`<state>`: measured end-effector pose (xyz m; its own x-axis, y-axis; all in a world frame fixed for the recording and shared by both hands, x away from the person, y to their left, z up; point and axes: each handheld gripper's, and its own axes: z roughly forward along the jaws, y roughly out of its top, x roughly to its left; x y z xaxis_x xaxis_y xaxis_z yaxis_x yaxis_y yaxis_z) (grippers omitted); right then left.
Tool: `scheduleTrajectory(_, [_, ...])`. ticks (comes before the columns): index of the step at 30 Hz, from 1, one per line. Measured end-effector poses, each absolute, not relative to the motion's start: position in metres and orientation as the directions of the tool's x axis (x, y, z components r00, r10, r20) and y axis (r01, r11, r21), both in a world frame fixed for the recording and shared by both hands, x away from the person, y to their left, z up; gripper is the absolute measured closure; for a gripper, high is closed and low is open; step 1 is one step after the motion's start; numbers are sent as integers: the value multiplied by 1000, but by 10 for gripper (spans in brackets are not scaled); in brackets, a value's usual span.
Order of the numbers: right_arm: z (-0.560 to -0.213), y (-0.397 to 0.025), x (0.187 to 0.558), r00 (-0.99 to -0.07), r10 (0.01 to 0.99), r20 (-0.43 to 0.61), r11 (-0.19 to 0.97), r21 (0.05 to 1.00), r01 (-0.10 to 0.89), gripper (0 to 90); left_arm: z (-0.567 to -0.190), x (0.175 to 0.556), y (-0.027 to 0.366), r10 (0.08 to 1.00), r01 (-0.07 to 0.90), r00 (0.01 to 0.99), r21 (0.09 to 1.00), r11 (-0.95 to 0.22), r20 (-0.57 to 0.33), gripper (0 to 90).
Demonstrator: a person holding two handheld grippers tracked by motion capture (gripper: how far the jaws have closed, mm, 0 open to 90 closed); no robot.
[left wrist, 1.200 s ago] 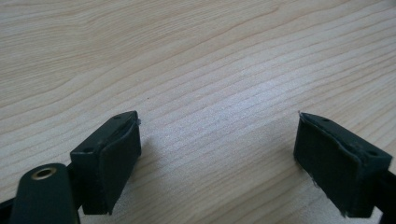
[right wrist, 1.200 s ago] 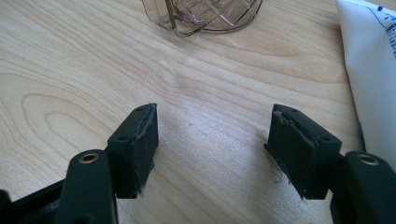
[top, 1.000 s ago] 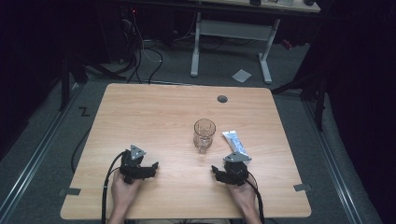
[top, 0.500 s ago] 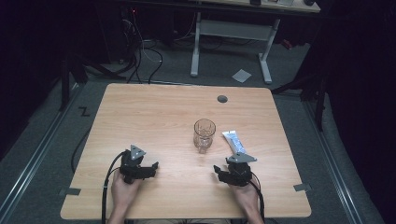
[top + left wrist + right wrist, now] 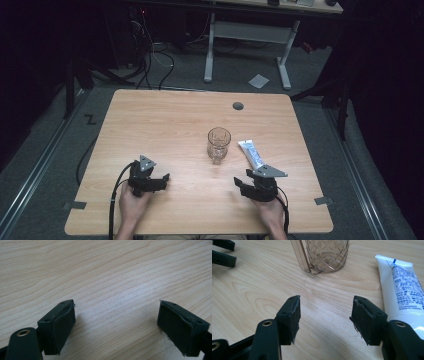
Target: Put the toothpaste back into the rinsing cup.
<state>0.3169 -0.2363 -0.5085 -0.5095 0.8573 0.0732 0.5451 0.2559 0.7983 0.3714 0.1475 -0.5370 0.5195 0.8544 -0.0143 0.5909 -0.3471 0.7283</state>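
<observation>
Right gripper (image 5: pixel 245 186) has crept slightly toward the near edge of the table (image 5: pixel 165 115); both grippers gape empty, glass mug (image 5: pixel 218 144) and toothpaste tube (image 5: pixel 251 152) untouched.

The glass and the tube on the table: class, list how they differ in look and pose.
The glass stands upright; the tube lies flat. The glass is clear with a cut pattern; the tube is opaque white with blue print. The glass is round and open-topped; the tube is long and flattened. Both rest on the table, untouched.
</observation>
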Motion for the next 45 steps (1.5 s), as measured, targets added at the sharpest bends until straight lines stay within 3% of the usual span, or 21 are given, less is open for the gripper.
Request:
scheduleTrajectory(14, [-501,-247,308,-513,856,66,245,821,515,384,-537,371,148,854,592,520,728,-347,-16,152])
scheduleTrajectory(24, [-496,-265,302,-433,899,71,169,854,492,326,-537,371,148,854,591,520,728,-347,-15,152])
scheduleTrajectory(39, [-494,-288,305,-379,917,125,109,836,539,294,-537,371,148,854,591,520,728,-347,-15,152])
scheduleTrajectory(45, [-493,-293,312,-369,922,119,114,828,549,239,-537,371,148,854,592,520,728,-347,-16,152])
